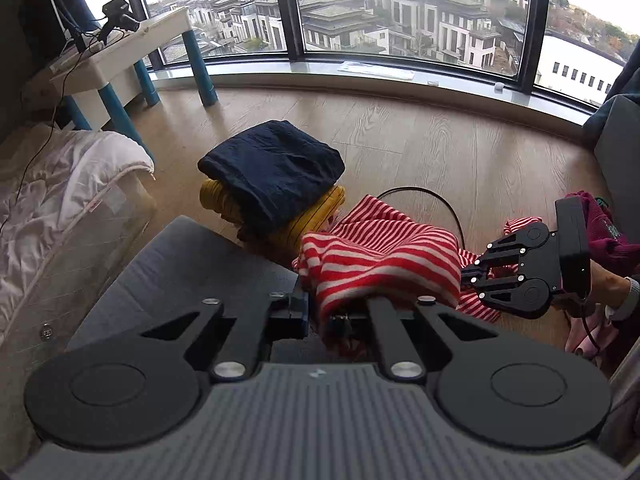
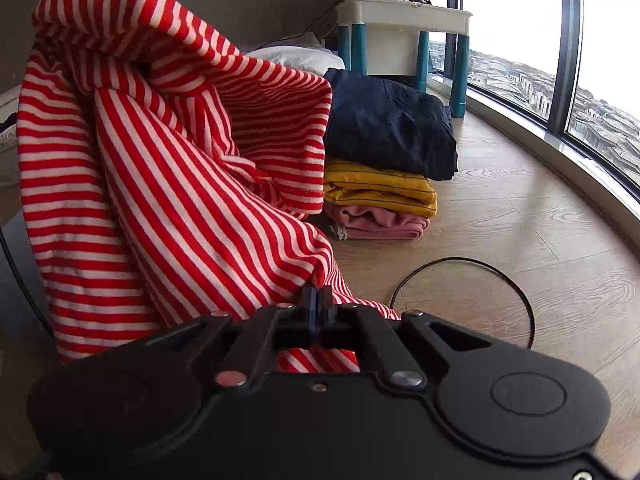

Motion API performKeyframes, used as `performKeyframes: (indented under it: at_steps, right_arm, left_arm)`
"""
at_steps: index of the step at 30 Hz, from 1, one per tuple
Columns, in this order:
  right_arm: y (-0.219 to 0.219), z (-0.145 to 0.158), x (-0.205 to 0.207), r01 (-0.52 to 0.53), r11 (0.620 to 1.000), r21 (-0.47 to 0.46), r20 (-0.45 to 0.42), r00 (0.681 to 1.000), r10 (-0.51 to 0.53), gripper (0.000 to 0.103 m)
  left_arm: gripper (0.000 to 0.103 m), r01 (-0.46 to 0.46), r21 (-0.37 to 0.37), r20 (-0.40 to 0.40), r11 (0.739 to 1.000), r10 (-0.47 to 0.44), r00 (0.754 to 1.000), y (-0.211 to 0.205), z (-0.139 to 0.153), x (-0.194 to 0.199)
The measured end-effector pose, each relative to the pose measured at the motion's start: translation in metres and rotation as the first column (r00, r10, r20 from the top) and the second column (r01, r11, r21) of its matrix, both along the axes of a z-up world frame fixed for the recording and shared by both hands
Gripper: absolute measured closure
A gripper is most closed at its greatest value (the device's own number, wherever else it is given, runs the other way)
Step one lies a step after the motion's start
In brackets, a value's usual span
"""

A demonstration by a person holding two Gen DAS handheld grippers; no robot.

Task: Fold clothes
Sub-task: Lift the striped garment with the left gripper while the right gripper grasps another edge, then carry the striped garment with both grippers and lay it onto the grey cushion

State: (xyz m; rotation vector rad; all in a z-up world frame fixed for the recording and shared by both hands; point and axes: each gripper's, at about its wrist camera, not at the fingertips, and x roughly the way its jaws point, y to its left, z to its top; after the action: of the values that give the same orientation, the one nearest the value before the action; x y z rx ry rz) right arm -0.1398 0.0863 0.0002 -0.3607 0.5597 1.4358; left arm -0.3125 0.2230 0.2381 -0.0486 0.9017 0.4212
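I've got the red-and-white striped garment (image 2: pixel 168 168) up off the wood floor (image 2: pixel 520 216), bunched and hanging between both grippers. R gripper (image 2: pixel 318 300) is pressed together on a hem edge near me. L gripper (image 1: pixel 316 312) pinches the cloth at its far end, fabric draped over one finger. Far left sits a folded stack (image 2: pixel 384 168): navy on yellow on pink. I reckon this is mid-handling; next calls for pulling the two corners apart to flatten it.

I see a red and white striped cloth (image 2: pixel 168 168), a navy one (image 2: pixel 388 124) on a yellow one (image 2: pixel 380 190), then pink (image 2: pixel 380 222).
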Motion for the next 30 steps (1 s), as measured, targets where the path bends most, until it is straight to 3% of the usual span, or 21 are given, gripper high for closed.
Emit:
performKeyframes:
  at_steps: [4, 6, 10, 16, 19, 24, 27, 30]
  right_arm:
    - [0.014, 0.066, 0.011, -0.056, 0.986, 0.154, 0.003, 0.998, 0.057, 0.101]
    - [0.029, 0.102, 0.011, -0.127, 0.971, 0.2, 0.032, 0.992, 0.123, 0.101]
    - [0.073, 0.163, -0.012, -0.297, 0.931, 0.212, 0.12, 0.953, 0.277, 0.101]
    - [0.148, 0.225, -0.08, -0.506, 0.852, 0.137, 0.2, 0.856, 0.477, 0.101]
    - [0.187, 0.229, -0.108, -0.548, 0.832, 0.089, 0.195, 0.828, 0.525, 0.101]
    - [0.242, 0.195, -0.147, -0.582, 0.812, 0.043, 0.207, 0.801, 0.562, 0.101]
    - [0.256, 0.163, -0.153, -0.564, 0.824, 0.054, 0.207, 0.814, 0.543, 0.097]
    - [0.26, 0.139, -0.145, -0.55, 0.835, 0.037, 0.163, 0.827, 0.537, 0.083]
  left_arm:
    - [0.093, -0.115, 0.009, 0.011, 0.993, 0.115, 0.993, 0.003, 0.014, -0.065]
    - [0.093, -0.213, -0.025, 0.048, 0.977, 0.214, 0.976, 0.01, 0.017, -0.098]
    - [0.093, -0.415, -0.036, 0.156, 0.909, 0.416, 0.896, 0.026, 0.035, -0.174]
    - [0.093, -0.593, 0.096, 0.257, 0.799, 0.556, 0.79, 0.04, 0.074, -0.26]
    - [0.093, -0.64, 0.143, 0.253, 0.755, 0.597, 0.761, 0.052, 0.077, -0.295]
    - [0.093, -0.658, 0.114, 0.144, 0.744, 0.643, 0.752, 0.086, 0.036, -0.311]
    - [0.093, -0.668, 0.094, 0.074, 0.738, 0.664, 0.744, 0.107, 0.01, -0.319]
    - [0.089, -0.679, 0.075, 0.002, 0.73, 0.681, 0.733, 0.128, -0.016, -0.328]
